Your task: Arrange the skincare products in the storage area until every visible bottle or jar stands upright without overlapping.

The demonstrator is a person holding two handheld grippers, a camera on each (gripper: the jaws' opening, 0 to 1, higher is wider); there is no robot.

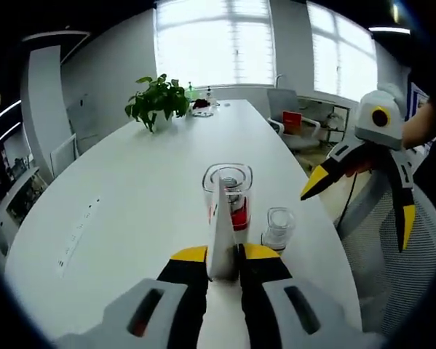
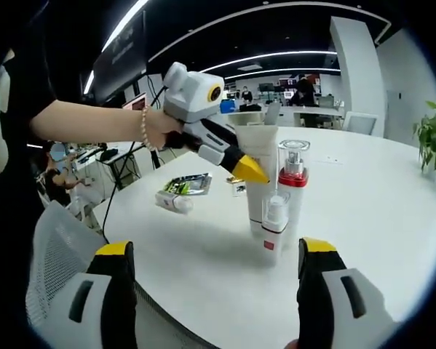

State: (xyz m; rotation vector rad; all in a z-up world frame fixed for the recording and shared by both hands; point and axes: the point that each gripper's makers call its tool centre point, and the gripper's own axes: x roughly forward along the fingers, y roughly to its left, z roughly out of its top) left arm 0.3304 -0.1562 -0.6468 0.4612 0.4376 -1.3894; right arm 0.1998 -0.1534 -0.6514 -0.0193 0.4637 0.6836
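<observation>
**Tube clamped upright, its label out of sight**

The left gripper [image 1: 223, 263] pinches a white tube [image 1: 222, 233], which hides part of the red-banded bottle [image 1: 232, 195] at twelve o'clock. A small clear bottle [image 1: 279, 227] stands at three o'clock. The right gripper [image 2: 216, 270] is spread wide. The white table [image 1: 130, 189] carries a potted plant [image 1: 157, 103] before bright windows [image 1: 214, 42].

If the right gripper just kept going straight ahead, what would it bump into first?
Probably the small clear bottle, which stands nearest, right between the open right gripper jaws. Just behind it are the white tube and the taller red-collared pump bottle. Depth is hard to judge.
</observation>
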